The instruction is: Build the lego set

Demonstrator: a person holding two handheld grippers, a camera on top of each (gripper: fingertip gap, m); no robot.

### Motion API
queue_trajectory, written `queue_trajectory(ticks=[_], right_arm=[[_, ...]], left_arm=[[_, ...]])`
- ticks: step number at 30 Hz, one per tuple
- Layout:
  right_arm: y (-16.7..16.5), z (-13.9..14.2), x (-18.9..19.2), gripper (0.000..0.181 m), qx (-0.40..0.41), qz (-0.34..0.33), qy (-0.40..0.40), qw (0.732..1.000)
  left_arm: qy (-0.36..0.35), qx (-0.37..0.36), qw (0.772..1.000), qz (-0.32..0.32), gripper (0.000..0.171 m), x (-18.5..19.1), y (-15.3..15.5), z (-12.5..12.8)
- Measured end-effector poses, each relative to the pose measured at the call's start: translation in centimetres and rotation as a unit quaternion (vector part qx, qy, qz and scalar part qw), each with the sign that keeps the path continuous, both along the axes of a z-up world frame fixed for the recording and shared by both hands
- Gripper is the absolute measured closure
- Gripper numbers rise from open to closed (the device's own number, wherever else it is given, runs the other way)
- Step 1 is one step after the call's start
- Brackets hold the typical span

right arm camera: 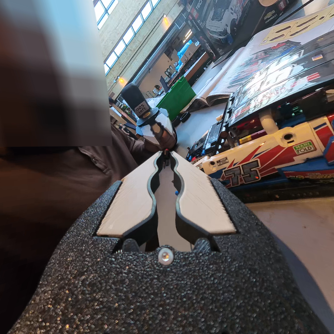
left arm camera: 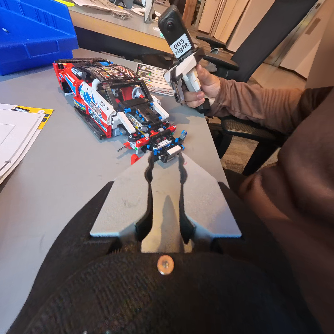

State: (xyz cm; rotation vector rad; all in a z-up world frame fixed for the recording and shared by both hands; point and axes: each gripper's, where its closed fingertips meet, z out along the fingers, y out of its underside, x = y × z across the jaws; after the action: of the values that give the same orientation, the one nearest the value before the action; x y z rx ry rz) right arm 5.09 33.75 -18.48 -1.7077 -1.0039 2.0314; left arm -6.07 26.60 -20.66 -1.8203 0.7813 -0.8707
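The lego car (left arm camera: pixel 108 101) is lying on the grey table (left arm camera: pixel 54 171), filling the upper centre of the left wrist view, with its red, white and blue body closed over and its front end an open frame of black, red and blue-pinned parts. The left gripper (left arm camera: pixel 165 157) is reaching in from the bottom of that frame, its fingers spread just wide enough to straddle the nose of the chassis around a small white block (left arm camera: pixel 174 150); whether the pads are pressing on it cannot be told.

The right gripper (right arm camera: pixel 165 155) is being held up at the upper right of the left wrist view in a hand (left arm camera: pixel 202 86), clear of the car. In its own view the fingertips are nearly together and pinching a small dark piece (right arm camera: pixel 166 153) with a red tip. An instruction booklet (left arm camera: pixel 18 132) is lying at the left edge.

The step in hand appears to be fitting that small piece to the front frame while the left gripper is steadying the model. The next move probably calls for bringing the piece down, lining it up with its hole, and pushing against the left gripper's brace.
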Motion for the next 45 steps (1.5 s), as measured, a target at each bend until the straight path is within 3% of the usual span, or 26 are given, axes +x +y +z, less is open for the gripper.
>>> queue_trajectory(ticks=[13,18,25,45], right_arm=[[0.0,-0.7,-0.4,0.174,0.017,-0.01,-0.027,0.999],[0.3,-0.9,-0.5,0.174,0.02,-0.021,-0.034,0.999],[1.0,-0.7,-0.8,0.174,0.019,-0.033,-0.028,0.999],[1.3,-0.8,-2.3,0.174,0.023,-0.012,-0.031,0.999]], left_arm=[[-0.008,-0.015,1.0,0.011,0.15,-0.3,0.4,-0.1],[0.029,0.002,0.999,0.014,0.15,-0.3,0.6,-0.6],[0.09,0.048,0.993,0.063,0.154,-2.4,2.0,-1.1],[0.125,0.054,0.988,0.076,0.158,-3.3,2.4,-1.7]])
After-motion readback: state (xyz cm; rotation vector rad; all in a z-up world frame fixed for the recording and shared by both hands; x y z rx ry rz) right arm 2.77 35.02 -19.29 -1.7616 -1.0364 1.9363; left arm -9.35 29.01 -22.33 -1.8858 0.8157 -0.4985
